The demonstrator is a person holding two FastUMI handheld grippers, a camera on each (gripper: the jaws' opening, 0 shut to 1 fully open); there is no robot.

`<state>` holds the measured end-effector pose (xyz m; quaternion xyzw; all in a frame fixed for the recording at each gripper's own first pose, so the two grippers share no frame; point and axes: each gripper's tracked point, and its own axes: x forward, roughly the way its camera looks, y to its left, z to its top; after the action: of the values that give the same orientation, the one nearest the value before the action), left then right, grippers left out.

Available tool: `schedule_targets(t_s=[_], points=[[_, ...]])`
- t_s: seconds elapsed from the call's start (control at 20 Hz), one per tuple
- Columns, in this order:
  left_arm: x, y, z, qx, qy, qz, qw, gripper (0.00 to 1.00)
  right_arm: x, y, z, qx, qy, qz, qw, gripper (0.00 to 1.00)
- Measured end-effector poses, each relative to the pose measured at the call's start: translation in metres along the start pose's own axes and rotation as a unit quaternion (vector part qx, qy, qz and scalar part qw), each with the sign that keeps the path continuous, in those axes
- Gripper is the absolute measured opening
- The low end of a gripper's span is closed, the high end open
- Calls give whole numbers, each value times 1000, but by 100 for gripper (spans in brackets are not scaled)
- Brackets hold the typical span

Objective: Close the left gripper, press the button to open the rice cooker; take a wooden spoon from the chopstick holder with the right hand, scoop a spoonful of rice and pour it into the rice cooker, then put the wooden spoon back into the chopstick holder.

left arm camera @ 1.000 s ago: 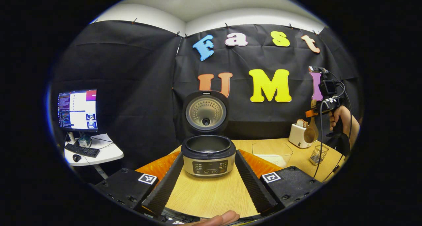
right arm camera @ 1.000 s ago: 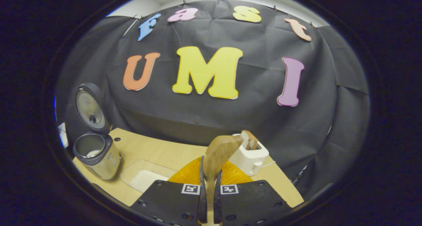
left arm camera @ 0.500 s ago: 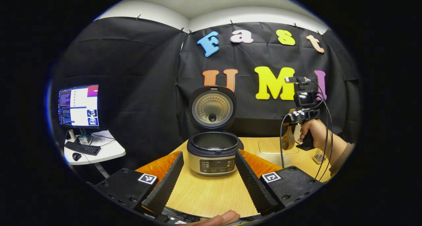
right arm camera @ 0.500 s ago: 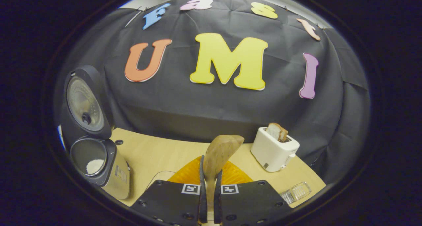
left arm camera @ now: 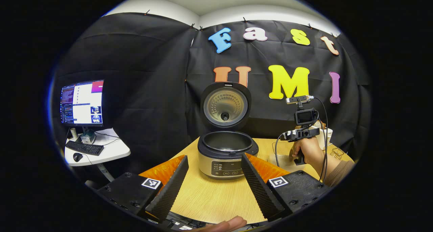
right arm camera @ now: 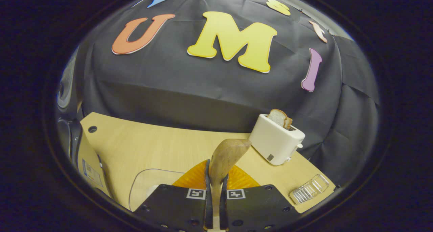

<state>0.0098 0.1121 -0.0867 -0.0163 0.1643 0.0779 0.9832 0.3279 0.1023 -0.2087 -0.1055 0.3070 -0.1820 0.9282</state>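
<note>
1. In the left gripper view the right gripper now sits at centre right of the frame, low over the wooden table. A second ago it was high at the right edge, near the toaster, so the hand has carried it down and inward.
2. In the right gripper view the two fingers are nearly together, pinching the handle of the wooden spoon, whose bowl stands up at lower centre, empty.
3. The clear rice container now lies just left of the fingers at the bottom of that frame. The white toaster has moved to the right middle, and the wire chopstick holder lies at lower right.
4. The rice cooker stands at centre in the left gripper view, lid up, pot exposed; opening is done.
5. The left gripper hangs in front of it, fingers spread wide and holding nothing.
6. My judgement: the spoon is fetched and is closing on the container, so the scoop comes next, then the pour.
</note>
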Motion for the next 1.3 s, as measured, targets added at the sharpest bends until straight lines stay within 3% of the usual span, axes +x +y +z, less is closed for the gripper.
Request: schedule_targets(t_s=[0.15,0.45,0.6,0.75,1.15,1.3], points=[[5,-1,-4,-4,7,-2,1000,100,5,12,-1,-10,3,1,1000,8],[8,-2,-4,-20,7,-10,1000,100,-6,51,-4,41,19,82,996,7],[9,0,-7,-23,13,-9,1000,99,-13,75,1,100,16,179,979,11],[9,1,-9,-18,15,-6,1000,98,-15,81,3,128,5,262,957,8],[11,-6,-13,-15,23,-9,1000,97,-8,50,-12,183,12,359,915,8],[13,-11,-17,-15,29,-10,999,96,4,33,-22,190,11,366,911,8]])
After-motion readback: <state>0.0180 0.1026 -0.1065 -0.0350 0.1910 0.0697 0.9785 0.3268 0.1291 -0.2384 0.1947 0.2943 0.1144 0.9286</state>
